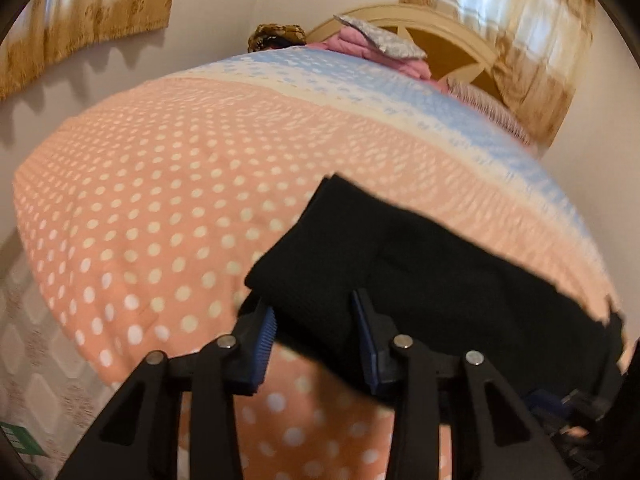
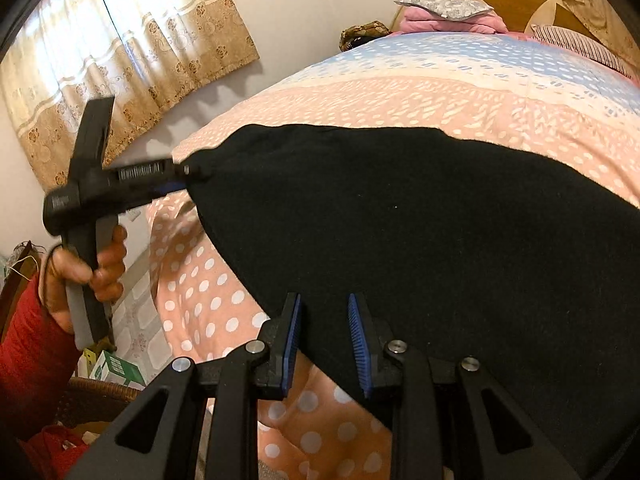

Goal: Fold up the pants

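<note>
The black pants [image 2: 420,216] lie on the pink dotted bedspread [image 2: 460,92], folded into a wide dark slab. My right gripper [image 2: 324,340] is open, its blue pads on either side of the pants' near edge. In the left wrist view the pants [image 1: 400,264] lie ahead and to the right; my left gripper [image 1: 316,344] is open with the fabric's near corner between the blue pads. In the right wrist view, the left gripper [image 2: 188,174] shows side-on at the pants' left corner, held by a hand [image 2: 100,264].
The bedspread [image 1: 160,208] turns blue toward the headboard [image 1: 436,32], where pink bedding and a grey pillow [image 1: 380,36] are piled. Curtains [image 2: 120,52] hang on the left wall. A wicker basket [image 2: 96,396] and green boxes [image 2: 116,368] stand on the floor to the left.
</note>
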`<state>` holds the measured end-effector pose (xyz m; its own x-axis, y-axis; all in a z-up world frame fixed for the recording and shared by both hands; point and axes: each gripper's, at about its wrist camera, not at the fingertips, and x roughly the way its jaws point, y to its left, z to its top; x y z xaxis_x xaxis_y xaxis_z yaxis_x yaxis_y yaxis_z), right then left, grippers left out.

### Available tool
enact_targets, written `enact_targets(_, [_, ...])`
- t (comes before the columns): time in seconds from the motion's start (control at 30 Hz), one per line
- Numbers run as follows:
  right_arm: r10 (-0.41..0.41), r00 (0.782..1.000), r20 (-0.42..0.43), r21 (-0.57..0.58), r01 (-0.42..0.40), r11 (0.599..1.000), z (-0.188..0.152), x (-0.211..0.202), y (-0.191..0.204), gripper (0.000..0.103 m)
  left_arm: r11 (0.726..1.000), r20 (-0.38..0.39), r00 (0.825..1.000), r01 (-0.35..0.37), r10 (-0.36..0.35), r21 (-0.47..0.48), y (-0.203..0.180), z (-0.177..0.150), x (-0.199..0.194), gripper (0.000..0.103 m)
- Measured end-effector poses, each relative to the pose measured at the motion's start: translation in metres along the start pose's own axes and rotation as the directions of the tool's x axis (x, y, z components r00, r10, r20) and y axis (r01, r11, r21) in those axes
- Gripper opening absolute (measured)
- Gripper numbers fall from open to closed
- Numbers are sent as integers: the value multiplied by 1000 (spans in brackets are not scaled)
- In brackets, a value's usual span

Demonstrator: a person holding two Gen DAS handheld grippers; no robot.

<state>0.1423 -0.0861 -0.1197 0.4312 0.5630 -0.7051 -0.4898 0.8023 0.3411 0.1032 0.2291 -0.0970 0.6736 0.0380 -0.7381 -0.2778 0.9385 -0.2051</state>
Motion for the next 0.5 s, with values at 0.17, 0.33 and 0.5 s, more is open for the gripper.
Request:
enact_targets(0.17, [-7,1000,5,-5,7,1000,-1,-3,3,26,985,27,992,-122,120,124,-4,-3,-3,70])
enact_targets(0.33, [35,999,-5,28,-35,999,5,-5,-3,26,986,77,983,-167,165,26,7,18,-21,81])
enact_targets(0.5, [110,994,-2,113,-109,988,16,-19,-17,27,925,248,929,-326,276,193,-34,30,-36,83])
